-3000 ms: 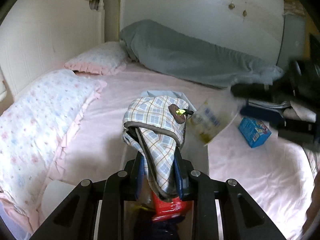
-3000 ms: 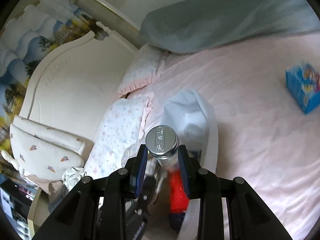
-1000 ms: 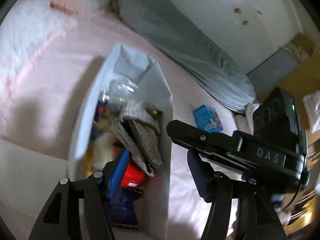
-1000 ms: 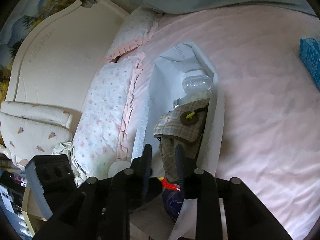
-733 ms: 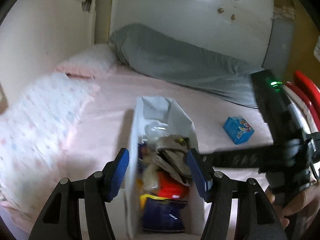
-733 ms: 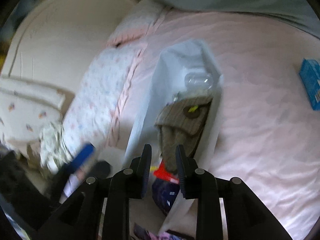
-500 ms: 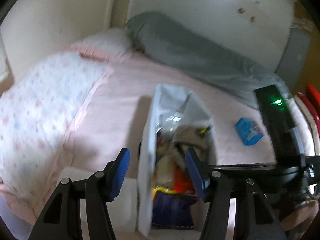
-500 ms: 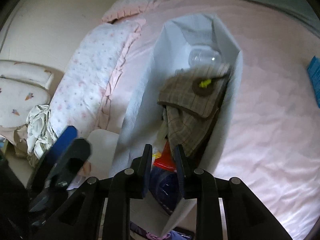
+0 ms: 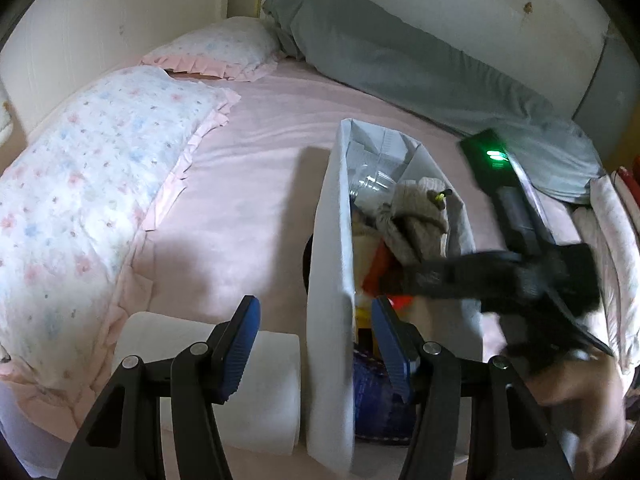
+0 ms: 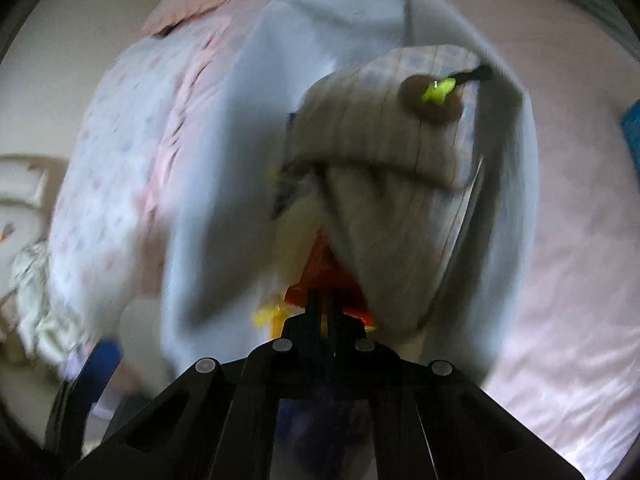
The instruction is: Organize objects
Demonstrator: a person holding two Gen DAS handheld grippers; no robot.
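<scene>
While the right gripper (image 10: 325,300), jaws just snapped together on nothing, dips into the tall white fabric bin (image 9: 330,240), the left gripper (image 9: 314,334) gapes wide astride its soft, floppy near wall, best pinched at the rim.

Left wrist view down over the white bin (image 9: 330,280), right wrist view closer inside it.
</scene>
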